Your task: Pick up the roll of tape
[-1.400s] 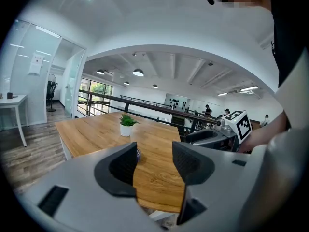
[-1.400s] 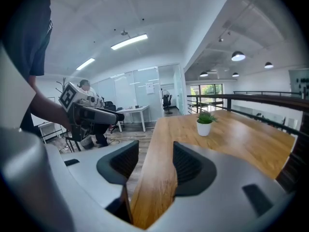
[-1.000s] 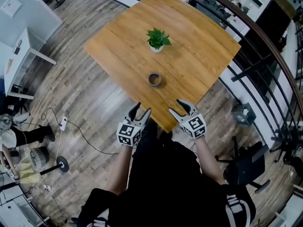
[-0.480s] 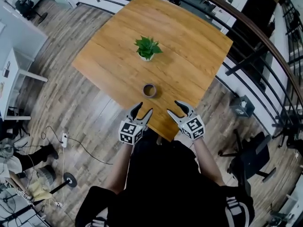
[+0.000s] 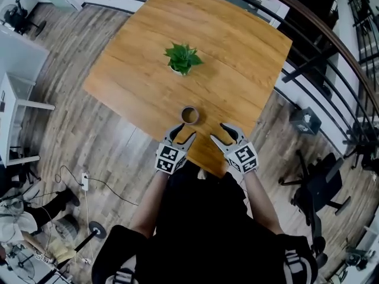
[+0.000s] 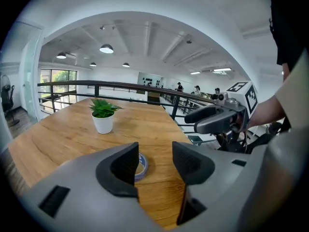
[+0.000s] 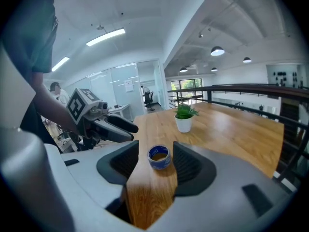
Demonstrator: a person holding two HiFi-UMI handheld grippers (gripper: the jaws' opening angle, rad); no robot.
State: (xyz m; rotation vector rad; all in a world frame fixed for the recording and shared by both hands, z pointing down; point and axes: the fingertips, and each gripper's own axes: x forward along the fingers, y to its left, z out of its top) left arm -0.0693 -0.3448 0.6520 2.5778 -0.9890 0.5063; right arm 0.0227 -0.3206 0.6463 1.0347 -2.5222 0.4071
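A small roll of tape [image 5: 189, 115], blue outside with a brown core, lies flat on the wooden table [image 5: 237, 58] near its front corner. My left gripper [image 5: 182, 134] is open just below and left of the roll, which shows partly behind its left jaw as the tape roll [image 6: 141, 166]. My right gripper [image 5: 221, 134] is open to the roll's lower right. In the right gripper view the tape roll [image 7: 159, 157] lies ahead between the jaws, untouched. Each gripper appears in the other's view: the right gripper [image 6: 215, 120], the left gripper [image 7: 108, 122].
A small green plant in a white pot [image 5: 181, 59] stands on the table beyond the tape. A dark metal railing [image 5: 320, 46] curves along the table's far and right sides. A chair [image 5: 323, 185] stands at right, white desks [image 5: 18, 93] at left, and cables [image 5: 89, 179] lie on the plank floor.
Both grippers have moved forward over the table's front corner toward the tape. The roll now lies just beyond their fingertips. Both stay open.
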